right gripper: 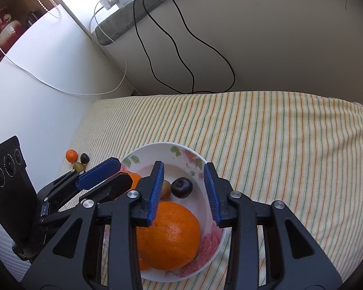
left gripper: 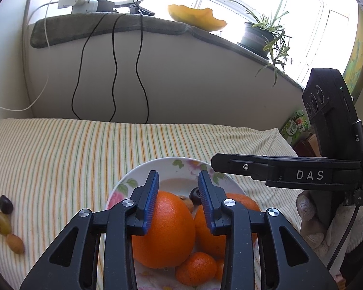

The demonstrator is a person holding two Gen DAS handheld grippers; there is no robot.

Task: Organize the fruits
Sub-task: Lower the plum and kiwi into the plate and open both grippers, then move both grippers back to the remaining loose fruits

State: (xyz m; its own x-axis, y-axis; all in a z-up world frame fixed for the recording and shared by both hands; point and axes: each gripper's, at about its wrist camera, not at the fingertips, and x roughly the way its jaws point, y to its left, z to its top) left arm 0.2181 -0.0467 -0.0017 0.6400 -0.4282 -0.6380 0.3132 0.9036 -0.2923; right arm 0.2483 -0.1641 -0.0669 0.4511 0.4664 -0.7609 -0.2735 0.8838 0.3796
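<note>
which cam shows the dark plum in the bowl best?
Right wrist: the dark plum lies whole and unobstructed between the open fingers, in the bowl. In the left wrist view, only a sliver of it peeks out behind a blue finger pad.

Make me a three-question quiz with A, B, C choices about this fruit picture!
1. Where does the green leafy potted plant stand?
A on the padded windowsill
B in the bowl
C on the cloth

2. How many small loose fruits lie on the yellow striped cloth outside the white flowered bowl?
A one
B three
C six

3. The left gripper with blue pads is:
A open and empty
B shut on an orange
C shut on a grape

Answers: A, the plant sits by the window. B, a dark, a green and an orange-brown fruit lie together. A, its fingers stand apart, holding nothing.
</note>
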